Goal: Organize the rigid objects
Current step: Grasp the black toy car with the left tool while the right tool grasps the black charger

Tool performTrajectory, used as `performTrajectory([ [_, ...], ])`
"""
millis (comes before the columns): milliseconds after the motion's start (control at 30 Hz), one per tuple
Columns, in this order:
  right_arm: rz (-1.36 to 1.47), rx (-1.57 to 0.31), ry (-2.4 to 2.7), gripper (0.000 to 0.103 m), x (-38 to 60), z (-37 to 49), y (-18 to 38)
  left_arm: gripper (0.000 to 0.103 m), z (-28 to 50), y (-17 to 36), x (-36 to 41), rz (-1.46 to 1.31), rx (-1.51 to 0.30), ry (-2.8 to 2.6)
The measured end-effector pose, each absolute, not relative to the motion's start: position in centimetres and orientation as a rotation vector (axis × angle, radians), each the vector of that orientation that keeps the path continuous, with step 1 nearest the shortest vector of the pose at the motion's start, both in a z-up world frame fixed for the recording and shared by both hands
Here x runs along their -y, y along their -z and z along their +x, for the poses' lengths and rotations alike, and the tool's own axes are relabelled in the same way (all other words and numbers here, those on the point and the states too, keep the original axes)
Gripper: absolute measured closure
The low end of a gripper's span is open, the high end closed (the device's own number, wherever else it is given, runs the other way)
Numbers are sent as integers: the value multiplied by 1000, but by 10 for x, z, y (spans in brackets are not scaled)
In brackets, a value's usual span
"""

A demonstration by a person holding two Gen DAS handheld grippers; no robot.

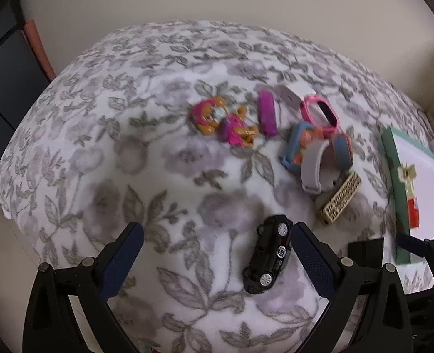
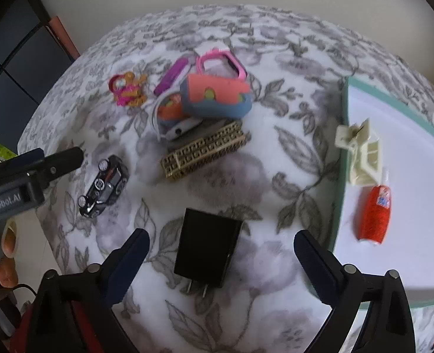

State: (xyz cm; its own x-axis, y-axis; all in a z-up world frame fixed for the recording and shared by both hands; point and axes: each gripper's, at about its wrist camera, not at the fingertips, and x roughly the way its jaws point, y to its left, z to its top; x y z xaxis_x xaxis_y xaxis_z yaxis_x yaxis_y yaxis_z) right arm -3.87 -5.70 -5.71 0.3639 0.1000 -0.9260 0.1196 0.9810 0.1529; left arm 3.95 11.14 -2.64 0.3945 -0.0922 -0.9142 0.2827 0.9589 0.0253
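A black toy car [image 1: 271,254] [image 2: 104,186] lies on the flowered cloth just inside the right finger of my open left gripper [image 1: 217,235]. My open right gripper [image 2: 221,242] straddles a black plug adapter [image 2: 207,247] lying flat, prongs toward me. A gold lattice box [image 2: 203,153] [image 1: 339,197], a blue and coral toy purse [image 2: 217,98], a purple bar [image 1: 267,113] [image 2: 171,77] and a pink and orange charm [image 1: 219,120] [image 2: 127,88] lie farther off. The green-rimmed white tray [image 2: 338,206] [image 1: 393,188] holds a red thread spool [image 2: 374,214] and a cream plastic piece [image 2: 360,154].
The cloth-covered table [image 1: 128,153] is round and drops off at the left and near edges. A pink-framed toy [image 1: 319,114] and a grey strap [image 1: 312,167] sit in the pile. The left gripper [image 2: 40,164] shows at the left of the right wrist view. A wall stands behind.
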Motion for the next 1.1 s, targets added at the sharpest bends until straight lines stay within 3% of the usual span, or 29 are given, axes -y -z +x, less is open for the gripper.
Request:
performTrajectory([
  [200,175,-1242,15,13,49,-38,69,3,36,39,-99,229,-1180,271],
  [433,149,-1268,31,31,41,-38,77,5,32,47,-86,281,-1204,309],
  [500,155,-1267,32,32,40,-38,78,6,31,49,-81,300,-1208,324],
  [533,157,-1267,32,33,40,-38,78,8,30,50,-79,308,-1210,331],
  [600,159,-1267,33,41,41,-37,76,31,29,53,-76,323,-1224,349],
  [667,156,-1268,37,49,43,-38,75,33,28,58,-72,335,-1244,362],
  [733,164,-1269,36,51,46,-40,73,40,27,60,-70,340,-1250,372],
  [800,168,-1271,37,52,49,-41,72,58,27,62,-69,342,-1260,383],
  [900,175,-1272,36,52,51,-42,71,72,27,65,-68,343,-1274,395],
  [1100,142,-1271,51,60,48,-42,71,73,26,67,-66,375,-1272,390],
])
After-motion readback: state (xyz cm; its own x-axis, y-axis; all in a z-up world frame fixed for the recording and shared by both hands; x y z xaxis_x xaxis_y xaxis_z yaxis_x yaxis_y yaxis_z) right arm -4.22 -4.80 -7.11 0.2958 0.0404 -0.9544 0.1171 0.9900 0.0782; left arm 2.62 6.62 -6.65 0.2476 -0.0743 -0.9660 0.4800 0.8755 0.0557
